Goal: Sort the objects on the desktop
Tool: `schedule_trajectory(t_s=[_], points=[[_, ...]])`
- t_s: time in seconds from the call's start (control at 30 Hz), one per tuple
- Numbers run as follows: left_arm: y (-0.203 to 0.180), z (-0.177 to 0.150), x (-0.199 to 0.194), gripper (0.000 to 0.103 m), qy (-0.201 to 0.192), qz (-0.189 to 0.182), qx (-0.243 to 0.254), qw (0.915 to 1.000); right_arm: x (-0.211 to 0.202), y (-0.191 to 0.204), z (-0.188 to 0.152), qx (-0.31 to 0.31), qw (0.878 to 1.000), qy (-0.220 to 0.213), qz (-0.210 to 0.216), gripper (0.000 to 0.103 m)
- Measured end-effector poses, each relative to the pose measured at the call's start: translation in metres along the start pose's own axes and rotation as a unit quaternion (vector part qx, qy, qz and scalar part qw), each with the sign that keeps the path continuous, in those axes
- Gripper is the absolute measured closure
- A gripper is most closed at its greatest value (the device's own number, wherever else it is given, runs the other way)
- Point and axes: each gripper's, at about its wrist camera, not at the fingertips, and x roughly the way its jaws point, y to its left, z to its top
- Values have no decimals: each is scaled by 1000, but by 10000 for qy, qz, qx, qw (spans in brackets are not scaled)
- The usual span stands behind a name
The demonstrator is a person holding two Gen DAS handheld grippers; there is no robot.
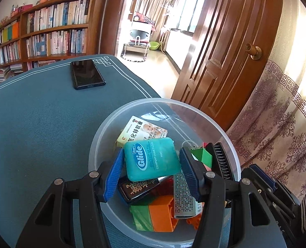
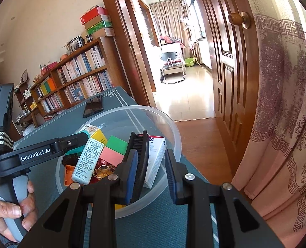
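Observation:
A clear plastic bowl (image 1: 132,111) sits on the blue-green table mat (image 1: 39,128) and holds several small items: a teal Glide floss box (image 1: 151,159), an ointment box (image 1: 146,129), orange and green bricks (image 1: 155,215), and a black comb (image 1: 221,159). My left gripper (image 1: 153,171) is over the bowl, its blue pads wide, with the floss box lying between them. My right gripper (image 2: 151,173) is open over the bowl's near rim (image 2: 153,111); the comb (image 2: 139,157) leans beside its left finger. A black phone (image 1: 86,73) lies flat on the mat beyond the bowl.
The table's far corner and right edge lie just past the bowl. An open wooden door (image 1: 225,51) and a patterned curtain (image 1: 277,134) stand to the right. A bookshelf (image 1: 49,31) stands behind the table. The left hand-held gripper (image 2: 39,155) shows in the right wrist view.

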Motion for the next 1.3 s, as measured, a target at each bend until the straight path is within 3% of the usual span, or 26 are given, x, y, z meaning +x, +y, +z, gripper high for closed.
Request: schedule_trajectory(t_s=[0.17,0.33,0.5,0.6,0.7,0.8,0.87,0.97,1.17,1.3], points=[[6,-1,4,44,129,-174,-215,9995,-3,-2,-1,33,10000,-28,-32,72],[14,-2,-3,34,139,-254,-472,9985,-6,-3,-2,42,10000,-20,-69,71],[17,-2,-21,34,-53,-295,-472,9984,-15,-1,-5,-29,9999,-91,-126,51],[16,-2,-38,34,-230,-147,-384,9989,-21,2,-7,-82,9998,-132,-151,24],[11,-5,-60,33,-591,232,-139,9979,-26,5,-10,-164,9997,-118,-160,18],[3,-12,-77,17,-832,772,196,9933,-27,5,-16,-176,9998,62,-118,10],[-1,-19,-85,16,-908,1045,356,9897,-29,5,-20,-175,9997,133,-89,0],[-4,-28,-89,16,-780,1265,395,9881,-36,10,-27,-264,9994,213,-68,0],[-2,-40,-88,16,-441,1263,124,9909,-40,27,-41,-691,9964,496,-46,0],[-1,-43,-93,16,-442,1368,-4,9896,-42,31,-44,-828,9952,515,-71,0]])
